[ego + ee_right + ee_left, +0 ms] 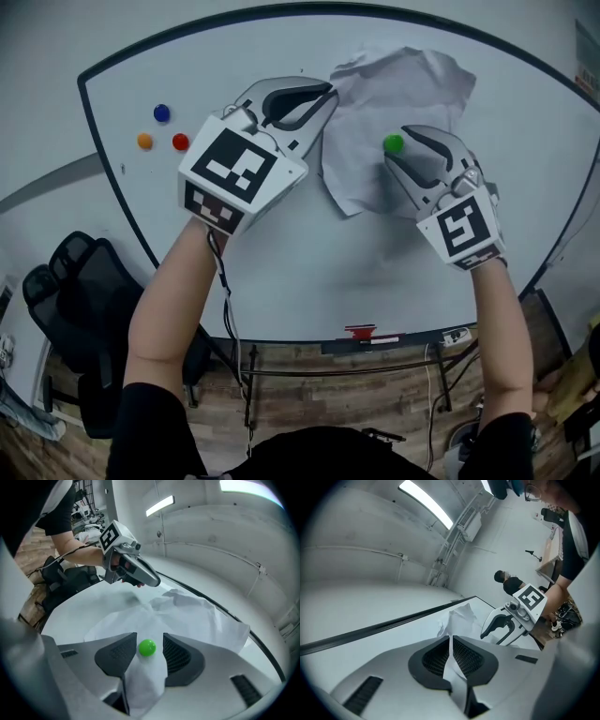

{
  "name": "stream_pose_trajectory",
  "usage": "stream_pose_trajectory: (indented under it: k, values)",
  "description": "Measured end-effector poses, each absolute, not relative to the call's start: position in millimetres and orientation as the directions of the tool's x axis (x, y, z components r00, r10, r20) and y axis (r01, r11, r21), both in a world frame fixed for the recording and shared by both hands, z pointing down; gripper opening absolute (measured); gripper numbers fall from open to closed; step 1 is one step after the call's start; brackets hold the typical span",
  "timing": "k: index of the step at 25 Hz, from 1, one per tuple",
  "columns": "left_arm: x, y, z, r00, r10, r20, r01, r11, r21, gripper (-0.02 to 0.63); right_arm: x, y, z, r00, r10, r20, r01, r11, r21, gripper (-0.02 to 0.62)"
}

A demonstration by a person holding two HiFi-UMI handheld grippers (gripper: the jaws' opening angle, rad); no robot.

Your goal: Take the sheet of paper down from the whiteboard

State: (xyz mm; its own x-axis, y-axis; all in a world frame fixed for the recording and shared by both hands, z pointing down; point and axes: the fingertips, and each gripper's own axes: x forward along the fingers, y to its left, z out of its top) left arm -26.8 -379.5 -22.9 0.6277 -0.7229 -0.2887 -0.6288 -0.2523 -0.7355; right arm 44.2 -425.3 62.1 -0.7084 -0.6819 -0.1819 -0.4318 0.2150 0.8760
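1. Left gripper: jaws pressed together on the left edge of the sheet of paper. In the left gripper view a thin fold of the sheet runs straight down between the two dark pads, pinched there.
2. The rest of the sheet spreads ahead of the left gripper's tips and off to its right. It is crumpled, and its edge bulges away from the whiteboard.
3. Right gripper: jaws apart, one on each side of the green magnet. A narrow gap shows on both sides of the magnet, so neither pad appears to touch it.
4. The green magnet sits on the sheet, close to the lower left part of it. The sheet lies directly under the right gripper's jaws and extends ahead of them, wrinkled.
5. The two grippers are near each other but apart. The left one is at the sheet's left edge and the right one over its lower middle.
6. Well to the left of the left gripper, on bare board, lie a blue magnet, an orange magnet and a red magnet, clear of the sheet.
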Motion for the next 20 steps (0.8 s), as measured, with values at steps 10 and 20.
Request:
stream_pose_trajectory:
  k: [10, 20]
  values:
    - [-23.9, -388.3, -43.0, 0.607, -0.749, -0.265, -0.621, -0.239, -0.746, 0.109, 39.6, -436.9, 67.2, -0.687, -0.711, -0.151, -0.384, 0.179, 0.906, 0.167]
    - [-19.7, -405.3, -45.0, 0.576, -0.781, -0.241, -0.615, -0.221, -0.757, 0.164, 40.7, -445.7, 69.3, -0.664, -0.729, -0.164, -0.38, 0.14, 0.914, 0.132]
